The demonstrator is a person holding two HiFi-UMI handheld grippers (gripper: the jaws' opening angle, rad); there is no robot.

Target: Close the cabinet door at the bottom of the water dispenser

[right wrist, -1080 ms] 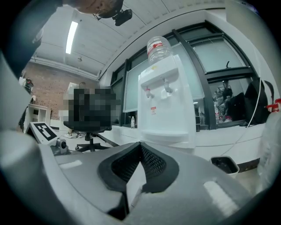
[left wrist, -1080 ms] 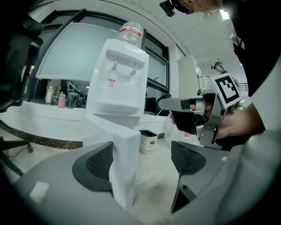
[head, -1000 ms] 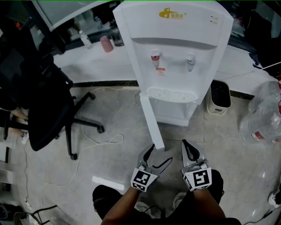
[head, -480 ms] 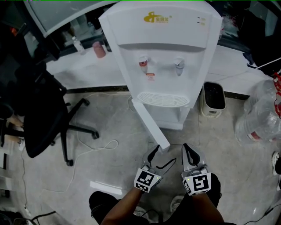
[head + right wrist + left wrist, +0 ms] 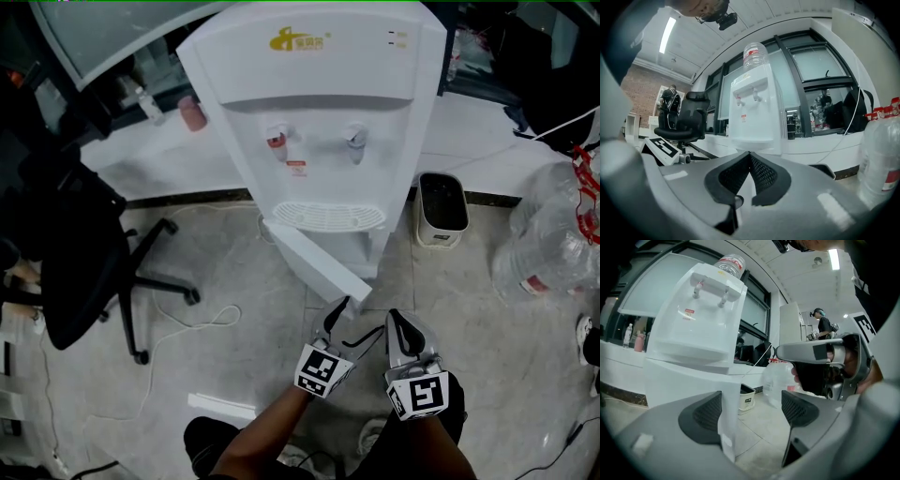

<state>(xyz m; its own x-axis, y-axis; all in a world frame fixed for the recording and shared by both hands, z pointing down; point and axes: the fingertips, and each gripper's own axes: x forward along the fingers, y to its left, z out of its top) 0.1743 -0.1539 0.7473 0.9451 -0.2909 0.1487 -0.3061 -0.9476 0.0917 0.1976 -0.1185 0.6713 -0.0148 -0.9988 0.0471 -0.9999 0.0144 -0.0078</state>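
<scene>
The white water dispenser (image 5: 319,103) stands at the top centre of the head view. Its bottom cabinet door (image 5: 309,258) hangs open, slanting out toward me and to the right. My left gripper (image 5: 354,319) is open at the door's free end. In the left gripper view the door's edge (image 5: 726,423) stands between the jaws, close against the left pad (image 5: 701,417) and apart from the right pad (image 5: 799,408). My right gripper (image 5: 396,321) hovers just to the right of the left one, shut and holding nothing; its pads (image 5: 761,176) meet in the right gripper view.
A black office chair (image 5: 75,253) stands on the left. A small white bin (image 5: 441,211) sits right of the dispenser, and a large clear water bottle (image 5: 548,234) at the far right. A cable (image 5: 202,319) and a white strip (image 5: 220,405) lie on the floor.
The door has swung partway round to the right, from pointing nearly straight out at me. My left gripper went right along with its free edge. The right gripper shifted only slightly.
</scene>
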